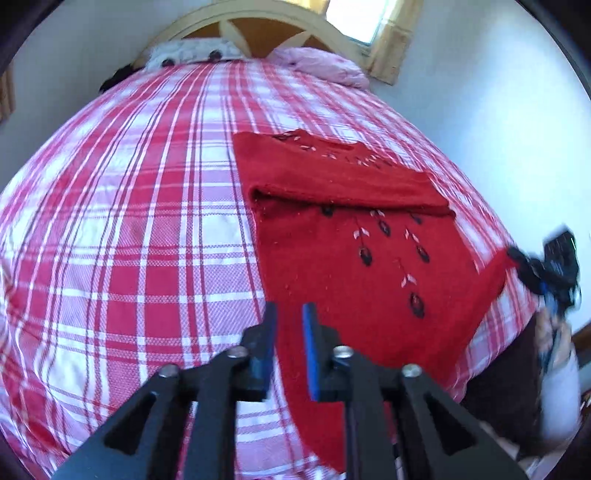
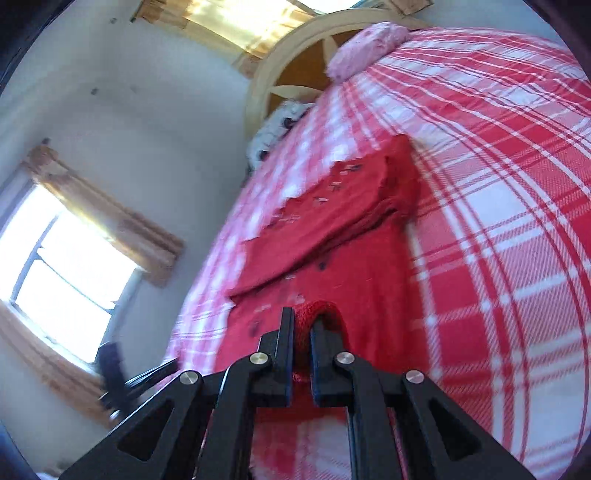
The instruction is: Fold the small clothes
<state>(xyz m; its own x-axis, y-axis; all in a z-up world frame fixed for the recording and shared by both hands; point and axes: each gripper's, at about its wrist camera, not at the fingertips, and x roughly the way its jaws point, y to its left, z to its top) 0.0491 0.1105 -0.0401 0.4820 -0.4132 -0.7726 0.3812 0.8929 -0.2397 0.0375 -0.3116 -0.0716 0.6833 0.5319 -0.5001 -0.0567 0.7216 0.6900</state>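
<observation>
A small red knitted top (image 1: 351, 266) with dark embroidered flowers lies flat on the red-and-white plaid bedcover (image 1: 129, 221), one sleeve folded across its chest. My left gripper (image 1: 290, 314) hovers over the top's near left edge, jaws apart with no cloth between the blue pads. At the far right of the left wrist view my right gripper (image 1: 515, 256) pinches the top's lifted right corner. In the right wrist view, that gripper (image 2: 303, 321) is shut on a bunched red edge of the top (image 2: 332, 236), which stretches away over the bedcover (image 2: 498, 184).
A curved wooden headboard (image 1: 258, 14) stands at the far end of the bed, with a pink pillow (image 1: 325, 64) and a white cushion (image 1: 192, 53) before it. A curtained window (image 2: 62, 269) and a dark object (image 2: 110, 365) flank the bed. A hand (image 1: 550, 328) holds the right gripper.
</observation>
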